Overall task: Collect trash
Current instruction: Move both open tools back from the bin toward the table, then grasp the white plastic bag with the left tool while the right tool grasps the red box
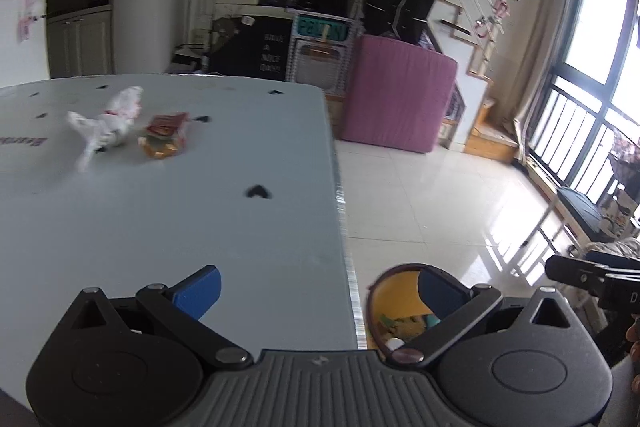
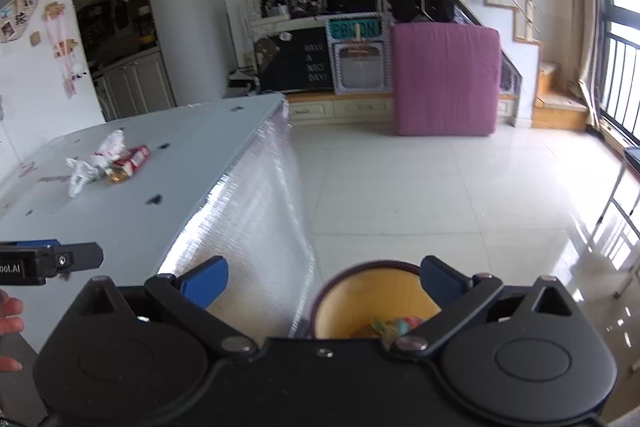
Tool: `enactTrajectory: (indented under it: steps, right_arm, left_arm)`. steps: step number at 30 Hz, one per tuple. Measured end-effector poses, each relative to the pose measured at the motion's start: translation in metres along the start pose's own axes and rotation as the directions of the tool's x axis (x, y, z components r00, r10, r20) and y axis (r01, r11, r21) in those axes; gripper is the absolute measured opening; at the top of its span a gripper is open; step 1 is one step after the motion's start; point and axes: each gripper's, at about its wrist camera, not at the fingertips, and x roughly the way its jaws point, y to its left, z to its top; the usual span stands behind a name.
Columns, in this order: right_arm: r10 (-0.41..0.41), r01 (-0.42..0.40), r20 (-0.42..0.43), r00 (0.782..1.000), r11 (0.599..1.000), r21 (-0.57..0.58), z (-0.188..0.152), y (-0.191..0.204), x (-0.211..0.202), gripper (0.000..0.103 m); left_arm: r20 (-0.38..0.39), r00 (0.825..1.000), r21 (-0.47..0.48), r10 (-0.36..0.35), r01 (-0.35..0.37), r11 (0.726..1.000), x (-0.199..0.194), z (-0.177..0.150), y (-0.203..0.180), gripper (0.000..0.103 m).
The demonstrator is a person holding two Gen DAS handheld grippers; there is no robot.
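Note:
A crumpled white plastic bag (image 1: 105, 125) and a red and orange snack wrapper (image 1: 165, 135) lie together on the grey table (image 1: 180, 219), far ahead on the left. Both also show in the right wrist view, the bag (image 2: 94, 163) and the wrapper (image 2: 130, 163). A yellow bin (image 2: 372, 303) with a dark rim stands on the floor beside the table, with colourful trash inside; it also shows in the left wrist view (image 1: 394, 311). My left gripper (image 1: 320, 293) is open and empty over the table's right edge. My right gripper (image 2: 324, 283) is open and empty above the bin.
The table's right side (image 2: 248, 227) is wrapped in clear film. White tiled floor (image 2: 440, 207) spreads to the right. A pink mattress (image 2: 446, 79) leans by the stairs, and a window with railings (image 1: 580, 131) lies far right.

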Motion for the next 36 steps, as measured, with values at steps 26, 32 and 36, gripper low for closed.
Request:
enactTrajectory:
  steps: [26, 32, 36]
  right_arm:
    - [0.142, -0.140, 0.033, 0.989, 0.989, -0.056, 0.050, 0.188, 0.111, 0.103]
    - [0.187, -0.182, 0.044, 0.981, 0.979, -0.093, 0.073, 0.242, 0.160, 0.103]
    - [0.193, -0.188, 0.059, 0.979, 0.978, -0.090, 0.086, 0.270, 0.194, 0.103]
  left_arm:
    - [0.100, 0.985, -0.118, 0.142, -0.130, 0.984, -0.005, 0.034, 0.178, 0.103]
    - [0.117, 0.986, -0.112, 0.117, -0.104, 0.988, 0.009, 0.055, 0.201, 0.103]
    - [0.131, 0.983, -0.096, 0.130, -0.118, 0.988, 0.019, 0.070, 0.214, 0.103]
